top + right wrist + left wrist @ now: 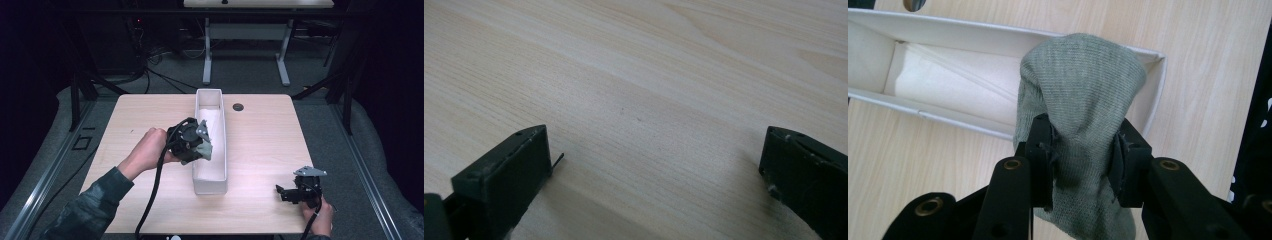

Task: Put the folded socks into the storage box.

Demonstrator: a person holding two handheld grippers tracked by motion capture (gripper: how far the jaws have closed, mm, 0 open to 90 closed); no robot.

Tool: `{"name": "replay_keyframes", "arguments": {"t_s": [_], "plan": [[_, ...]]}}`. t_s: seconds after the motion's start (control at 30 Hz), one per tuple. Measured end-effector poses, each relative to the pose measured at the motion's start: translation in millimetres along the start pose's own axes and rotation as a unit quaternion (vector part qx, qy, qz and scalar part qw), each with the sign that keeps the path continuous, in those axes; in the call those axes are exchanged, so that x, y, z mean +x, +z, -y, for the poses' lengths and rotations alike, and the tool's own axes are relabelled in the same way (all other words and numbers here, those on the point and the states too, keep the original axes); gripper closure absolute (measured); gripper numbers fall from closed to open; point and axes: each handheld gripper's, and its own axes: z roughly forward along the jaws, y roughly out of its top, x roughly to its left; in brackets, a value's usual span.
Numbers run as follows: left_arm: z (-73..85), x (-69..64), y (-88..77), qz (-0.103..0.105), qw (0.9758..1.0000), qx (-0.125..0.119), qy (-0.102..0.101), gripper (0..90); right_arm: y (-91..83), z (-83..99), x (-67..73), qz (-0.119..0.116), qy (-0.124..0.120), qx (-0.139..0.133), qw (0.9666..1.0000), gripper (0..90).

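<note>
- A long, narrow white box (210, 145) was seen lying lengthwise down the middle of the pale wood-grain table (260, 145), with bare tabletop left open on both sides.
- A grey-green knitted cloth (1080, 115), soft and ribbed, was held clamped between the jaws of the left gripper (1082, 160), above the box's near-left rim.
- In the left gripper view, the cloth was shown bulging over the box's thin wall, with a white liner creased along the box floor.
- The right gripper (286, 192) was kept low near the table's near-right edge, well apart from the box.
- In the right gripper view, its jaws were seen spread wide over bare wood.
- A small dark round hole (238, 106) was noted just right of the box's far end.
</note>
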Motion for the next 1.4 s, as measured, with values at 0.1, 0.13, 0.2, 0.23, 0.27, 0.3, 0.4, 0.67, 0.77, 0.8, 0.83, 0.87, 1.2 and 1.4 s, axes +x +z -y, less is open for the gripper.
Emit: {"name": "replay_keyframes", "arguments": {"t_s": [0.1,0.13,0.2,0.23,0.27,0.3,0.4,0.67,0.77,0.8,0.83,0.87,1.2,1.4], "plan": [[-4.1,-0.8,4.1,0.005,1.0000,0.002,0.003,67.1,0.0,0.0,0.0,0.000,0.000,0.000,1.0000,0.0],[-5.3,-1.0,5.5,0.007,1.0000,0.002,0.003,67.1,0.0,0.0,0.1,0.000,0.001,0.000,1.0000,0.0],[-7.6,-1.4,8.1,0.010,0.9999,0.003,0.005,67.1,0.0,0.0,0.2,0.000,0.001,0.000,1.0000,0.0],[-8.4,-1.8,9.7,0.012,0.9999,0.001,0.005,67.1,0.0,0.0,0.0,0.000,0.000,0.000,1.0000,0.0],[-9.4,-2.0,11.2,0.014,0.9999,0.002,0.005,67.1,0.0,0.0,0.0,0.000,0.000,0.000,1.0000,0.0],[-10.5,-2.5,13.1,0.016,0.9999,0.002,0.006,67.1,-0.1,0.0,0.1,-0.001,0.001,0.000,1.0000,0.0],[-12.5,-2.9,17.0,0.021,0.9998,0.002,0.005,67.1,0.0,0.0,0.0,0.000,0.000,0.000,1.0000,0.0],[-15.4,-2.6,29.0,0.034,0.9994,0.006,0.003,67.1,0.0,0.0,0.0,0.000,0.000,0.000,1.0000,0.0],[-16.4,-2.7,32.4,0.037,0.9993,0.007,0.004,67.0,0.0,0.0,0.1,0.000,0.001,0.000,1.0000,0.0],[-16.9,-3.0,33.5,0.038,0.9992,0.007,0.004,67.0,-0.1,0.0,0.2,0.000,0.001,0.001,1.0000,0.0],[-17.2,-3.4,34.5,0.039,0.9992,0.007,0.004,67.0,0.0,0.0,0.1,0.000,0.001,0.000,1.0000,0.0],[-17.7,-3.7,36.0,0.040,0.9991,0.009,0.006,67.0,-0.1,0.0,0.0,0.000,0.000,0.000,1.0000,0.0],[-18.0,-5.5,49.6,0.055,0.9984,0.013,0.000,67.0,-0.1,0.0,0.1,0.000,0.001,0.000,1.0000,0.0],[-16.7,-5.4,57.2,0.061,0.9980,0.015,-0.004,66.9,-0.1,0.0,0.1,0.000,0.001,0.000,1.0000,0.0]]}}
